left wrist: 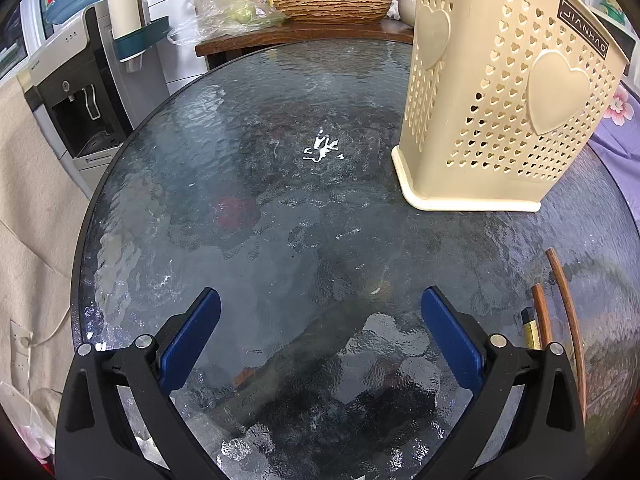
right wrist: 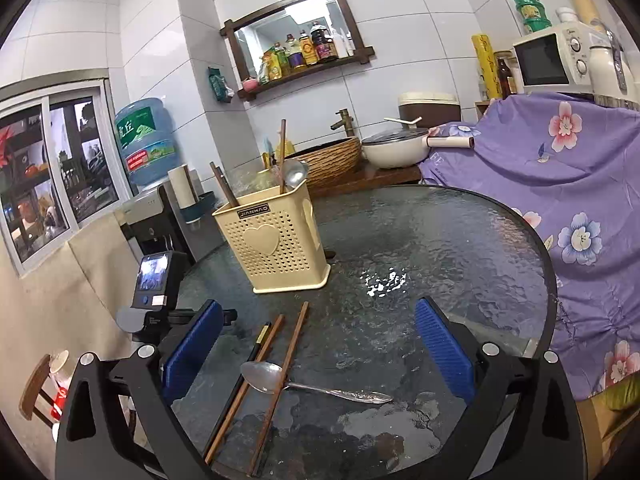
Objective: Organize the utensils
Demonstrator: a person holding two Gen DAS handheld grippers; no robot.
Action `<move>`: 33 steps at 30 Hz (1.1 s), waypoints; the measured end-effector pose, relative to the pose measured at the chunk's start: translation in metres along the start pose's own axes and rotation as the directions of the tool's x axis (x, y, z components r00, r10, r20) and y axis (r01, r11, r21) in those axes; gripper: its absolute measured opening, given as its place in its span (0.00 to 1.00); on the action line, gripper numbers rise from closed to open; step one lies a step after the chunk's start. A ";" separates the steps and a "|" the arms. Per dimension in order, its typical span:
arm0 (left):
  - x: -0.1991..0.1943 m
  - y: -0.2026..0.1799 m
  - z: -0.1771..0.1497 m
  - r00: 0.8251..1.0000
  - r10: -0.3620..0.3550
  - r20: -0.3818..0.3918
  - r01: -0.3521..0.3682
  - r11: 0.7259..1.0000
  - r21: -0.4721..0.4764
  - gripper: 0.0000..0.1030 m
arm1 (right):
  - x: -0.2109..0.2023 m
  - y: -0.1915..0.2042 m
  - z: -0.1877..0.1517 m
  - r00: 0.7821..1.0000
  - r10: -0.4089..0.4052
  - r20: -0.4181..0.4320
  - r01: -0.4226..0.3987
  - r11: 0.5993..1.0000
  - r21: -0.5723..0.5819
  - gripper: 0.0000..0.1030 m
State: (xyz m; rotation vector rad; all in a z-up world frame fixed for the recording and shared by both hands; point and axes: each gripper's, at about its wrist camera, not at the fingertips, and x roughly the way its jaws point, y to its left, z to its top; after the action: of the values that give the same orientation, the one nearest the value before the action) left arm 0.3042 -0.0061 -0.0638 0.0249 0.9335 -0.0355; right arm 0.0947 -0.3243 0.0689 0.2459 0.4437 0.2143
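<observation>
A cream perforated utensil holder [right wrist: 276, 240] stands on the round glass table [right wrist: 460, 240] with chopsticks and a ladle [right wrist: 294, 172] sticking out of it. It also shows at the right in the left wrist view [left wrist: 500, 112]. On the table in front of my right gripper [right wrist: 320, 344] lie a metal spoon [right wrist: 280, 380], two brown chopsticks [right wrist: 286, 376] and a black chopstick [right wrist: 252, 354]. The right gripper is open and empty just above them. My left gripper [left wrist: 320, 336] is open and empty over bare glass; chopstick ends [left wrist: 564, 304] lie to its right.
A water dispenser [left wrist: 80, 92] stands left of the table. A wooden counter with a woven basin [left wrist: 332, 0] and a white pot [right wrist: 396, 148] lies behind. A purple flowered cloth [right wrist: 560, 184] covers furniture at the right. A microwave [right wrist: 552, 60] sits above it.
</observation>
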 end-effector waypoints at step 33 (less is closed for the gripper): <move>0.000 -0.001 0.001 1.000 0.001 0.000 -0.001 1.000 0.000 0.95 | -0.021 -0.024 -0.002 1.000 0.009 -0.009 -0.008 0.996 0.088 0.93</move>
State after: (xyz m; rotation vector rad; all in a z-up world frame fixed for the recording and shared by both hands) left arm 0.3047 -0.0069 -0.0634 0.0255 0.9334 -0.0344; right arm 0.0790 -0.3518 0.0685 0.3328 0.4618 0.2044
